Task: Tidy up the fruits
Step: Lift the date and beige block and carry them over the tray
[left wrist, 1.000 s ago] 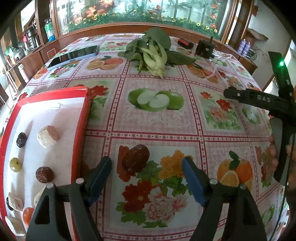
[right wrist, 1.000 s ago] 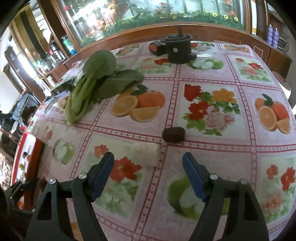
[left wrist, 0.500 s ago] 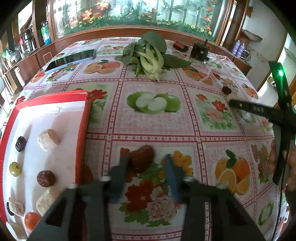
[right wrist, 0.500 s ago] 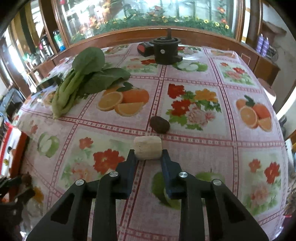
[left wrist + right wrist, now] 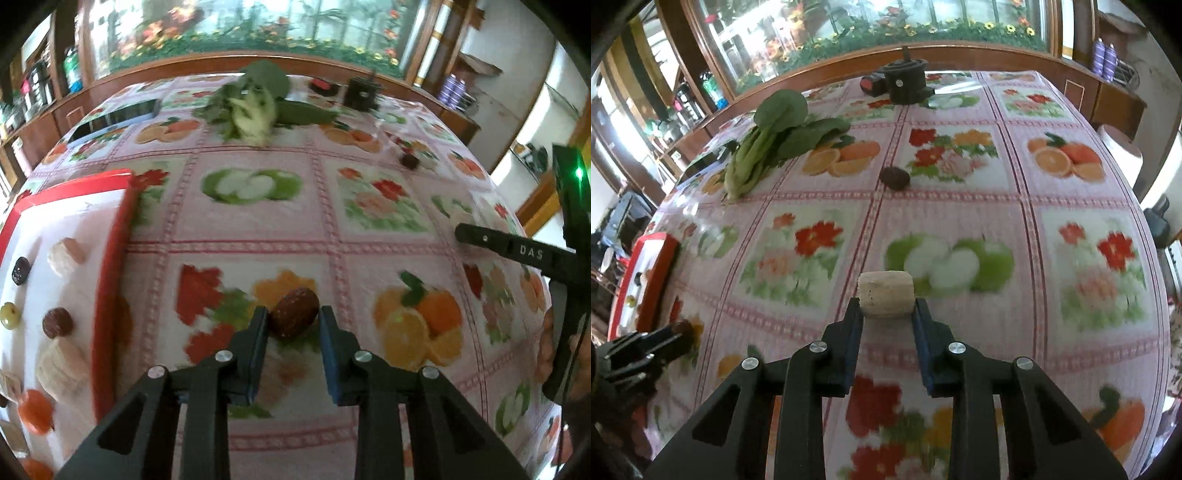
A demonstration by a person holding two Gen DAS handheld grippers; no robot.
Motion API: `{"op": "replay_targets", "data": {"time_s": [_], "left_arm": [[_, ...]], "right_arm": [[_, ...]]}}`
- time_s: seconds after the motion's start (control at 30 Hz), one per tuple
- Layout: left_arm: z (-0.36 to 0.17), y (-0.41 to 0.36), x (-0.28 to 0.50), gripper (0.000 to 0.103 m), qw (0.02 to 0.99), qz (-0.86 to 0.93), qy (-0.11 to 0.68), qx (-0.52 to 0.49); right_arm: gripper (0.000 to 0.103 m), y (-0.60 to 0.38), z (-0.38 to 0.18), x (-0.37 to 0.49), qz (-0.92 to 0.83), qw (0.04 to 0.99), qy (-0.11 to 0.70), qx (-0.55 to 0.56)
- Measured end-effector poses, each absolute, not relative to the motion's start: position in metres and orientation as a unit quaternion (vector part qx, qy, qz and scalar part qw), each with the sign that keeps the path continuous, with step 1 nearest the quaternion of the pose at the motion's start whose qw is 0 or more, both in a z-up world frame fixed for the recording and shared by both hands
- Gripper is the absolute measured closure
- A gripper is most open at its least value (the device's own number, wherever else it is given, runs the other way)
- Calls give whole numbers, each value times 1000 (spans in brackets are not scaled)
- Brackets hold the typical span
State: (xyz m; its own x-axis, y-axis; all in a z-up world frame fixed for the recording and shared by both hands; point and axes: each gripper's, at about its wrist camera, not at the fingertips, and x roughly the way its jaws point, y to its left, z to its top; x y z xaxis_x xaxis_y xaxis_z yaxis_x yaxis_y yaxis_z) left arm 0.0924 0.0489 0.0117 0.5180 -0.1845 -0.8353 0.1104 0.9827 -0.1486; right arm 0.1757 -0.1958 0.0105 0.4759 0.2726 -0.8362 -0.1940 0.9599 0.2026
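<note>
Left wrist view: the left gripper (image 5: 293, 323) has its fingers (image 5: 258, 332) drawn in narrow around a brown date (image 5: 294, 312), one blue pad on each side of it. The date sits between the fingertips, over the flowered cloth of the counter (image 5: 258, 229); whether it rests on the cloth or is lifted cannot be told. To the left lies a red tray (image 5: 110, 266) with a white floor, bearing several pieces: a dark date (image 5: 20, 270), a green fruit (image 5: 10, 315), a brown date (image 5: 57, 322), two pale chunks (image 5: 66, 254) and an orange-red fruit (image 5: 35, 411). Far across the counter lie leafy greens (image 5: 255, 107), with a phone (image 5: 114, 122) to their left and a black device (image 5: 362, 94) to their right. A small dark fruit (image 5: 409, 161) lies well apart on the right half. The right gripper's black frame (image 5: 517, 251) shows at the right edge.

Right wrist view: the right gripper (image 5: 886, 317) holds a pale cylindrical chunk (image 5: 885, 299) between its fingers (image 5: 855, 325), which are narrow and press its two ends. Beyond it, the dark fruit (image 5: 894, 178) lies on the cloth, near the greens (image 5: 775, 136). The tray (image 5: 655, 280) shows at the left edge, with the left gripper (image 5: 676, 336) just beside it.
</note>
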Motion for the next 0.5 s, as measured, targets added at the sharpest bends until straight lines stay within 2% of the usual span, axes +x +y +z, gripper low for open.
{"op": "replay_targets", "data": {"time_s": [0.5], "left_arm": [[16,39,54,73,862,-118,488,-76]], "right_arm": [[76,-190,9,104,115,851,511,31]]}}
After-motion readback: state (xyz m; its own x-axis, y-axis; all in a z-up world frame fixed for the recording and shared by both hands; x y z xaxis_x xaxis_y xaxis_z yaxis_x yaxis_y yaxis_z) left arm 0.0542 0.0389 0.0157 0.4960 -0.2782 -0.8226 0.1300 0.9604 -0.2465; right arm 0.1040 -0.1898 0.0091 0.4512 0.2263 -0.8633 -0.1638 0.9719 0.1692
